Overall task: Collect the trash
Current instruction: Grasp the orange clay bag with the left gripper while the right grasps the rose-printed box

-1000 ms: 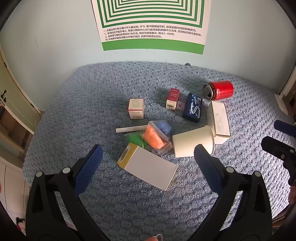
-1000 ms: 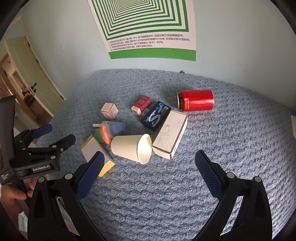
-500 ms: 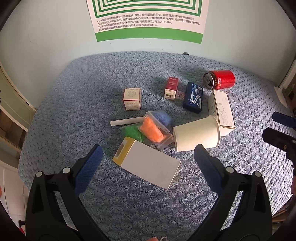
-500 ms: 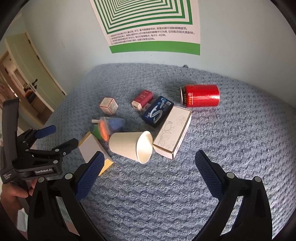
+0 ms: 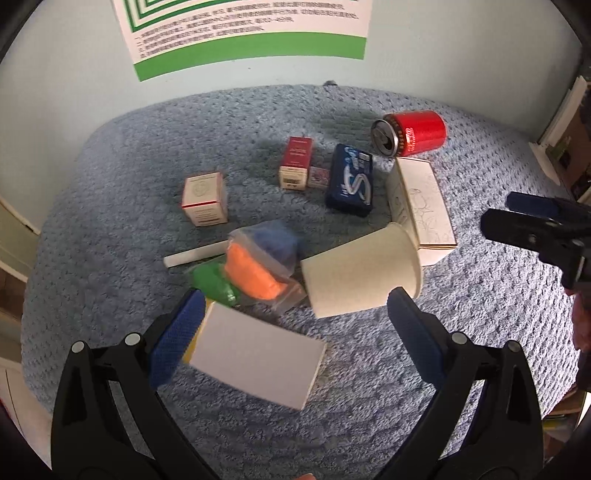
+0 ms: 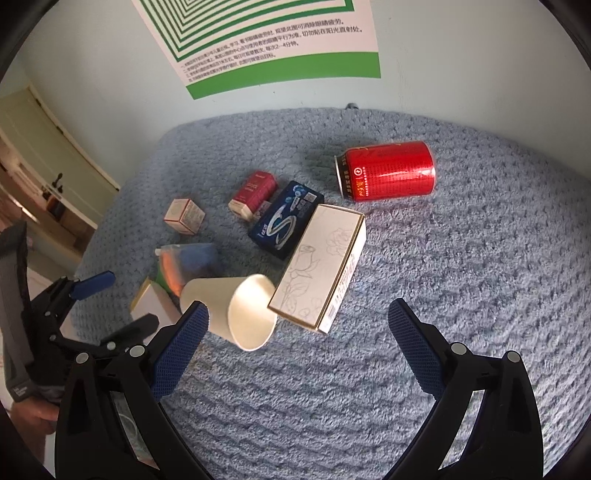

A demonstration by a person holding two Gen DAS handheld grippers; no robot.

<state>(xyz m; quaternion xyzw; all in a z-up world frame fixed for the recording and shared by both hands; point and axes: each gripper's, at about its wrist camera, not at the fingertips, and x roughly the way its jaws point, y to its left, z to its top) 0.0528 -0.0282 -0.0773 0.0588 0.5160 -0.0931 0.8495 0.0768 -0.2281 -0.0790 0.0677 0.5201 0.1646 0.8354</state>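
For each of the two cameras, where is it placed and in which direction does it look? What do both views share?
Left wrist: sits on the left gripper, looks forward and down at the white box and paper cup; the right gripper shows at the right edge.
Right wrist: sits on the right gripper, looks down at the cup and red can; the left gripper and a hand show at left.
Both share the blue blanket, the trash pile and the wall poster.

Poster (image 5: 251,33) top cut off; small pink packet (image 5: 317,176) unreadable; white-and-yellow box (image 6: 153,302) partly behind paper cup (image 6: 231,308).
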